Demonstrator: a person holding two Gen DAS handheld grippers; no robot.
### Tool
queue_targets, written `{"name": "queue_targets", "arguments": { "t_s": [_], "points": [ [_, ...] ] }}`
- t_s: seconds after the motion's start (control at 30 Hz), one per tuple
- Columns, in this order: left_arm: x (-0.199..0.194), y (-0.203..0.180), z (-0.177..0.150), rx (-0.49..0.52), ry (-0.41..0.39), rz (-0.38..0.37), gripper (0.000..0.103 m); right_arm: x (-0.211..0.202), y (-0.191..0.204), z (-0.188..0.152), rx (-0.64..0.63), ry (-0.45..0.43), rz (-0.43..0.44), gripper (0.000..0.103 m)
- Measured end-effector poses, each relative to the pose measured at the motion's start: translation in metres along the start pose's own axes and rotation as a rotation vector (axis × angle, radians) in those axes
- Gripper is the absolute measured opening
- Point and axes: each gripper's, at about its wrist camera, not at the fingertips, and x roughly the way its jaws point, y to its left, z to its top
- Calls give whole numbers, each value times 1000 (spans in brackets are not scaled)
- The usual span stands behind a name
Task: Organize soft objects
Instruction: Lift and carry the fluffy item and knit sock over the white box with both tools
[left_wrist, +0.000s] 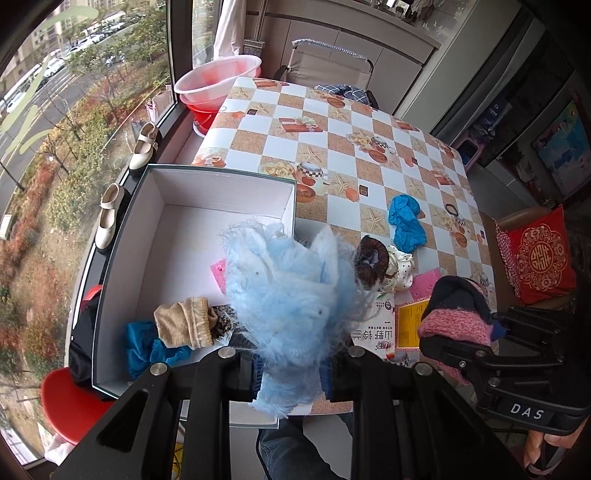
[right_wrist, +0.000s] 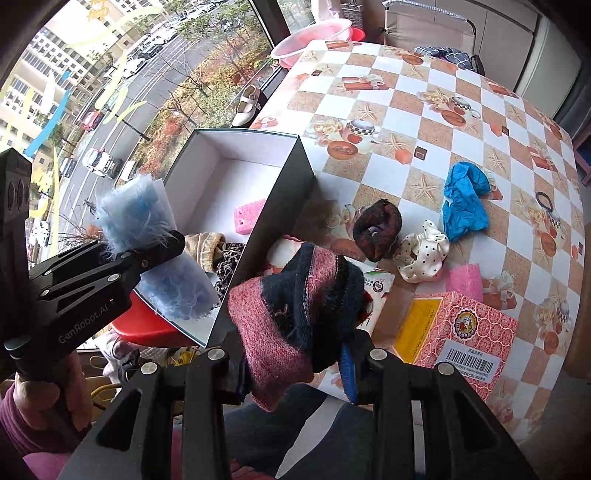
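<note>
Soft things are spread over your checkered table (right_wrist: 424, 155) and inside one open white-lined box (left_wrist: 177, 236) at its window edge. Inside the box lie four items: one beige sock (left_wrist: 184, 325), one blue crumpled cloth (left_wrist: 147, 347), one leopard-print piece (right_wrist: 227, 264) and one pink sponge (right_wrist: 249, 218). Loose on the table you have one blue crumpled cloth (right_wrist: 463, 206), one dark reddish-brown scrunchie (right_wrist: 376, 227), one cream polka-dot scrunchie (right_wrist: 423, 254), one thin black hair tie (right_wrist: 545, 199) and one more pink sponge (right_wrist: 463, 277). One red patterned carton (right_wrist: 465, 332) sits near the table's front edge, with a small printed packet (left_wrist: 376, 332) beside it. Both of your hands hold their grippers pointing steeply downward, side by side at the near end of the table. Your left gripper (left_wrist: 291, 369) is pressed nearly together on one fluffy light-blue cloth (left_wrist: 291, 295), which hangs over the near right corner of the box. Your right gripper (right_wrist: 295, 365) is clamped, with its jaws a little wider apart, on one pink-and-navy knitted sock (right_wrist: 295, 302), held above the table just right of the box wall.
</note>
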Motion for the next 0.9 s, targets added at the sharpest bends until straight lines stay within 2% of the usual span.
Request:
{"name": "queue_targets", "arguments": {
  "t_s": [0.37, 0.9],
  "points": [
    [-2, 18, 0, -42, -7, 2, 26, 10, 18, 6, -44, 23, -2, 38],
    [2, 22, 7, -68, -16, 2, 26, 11, 18, 14, -53, 31, -16, 38]
  ]
}}
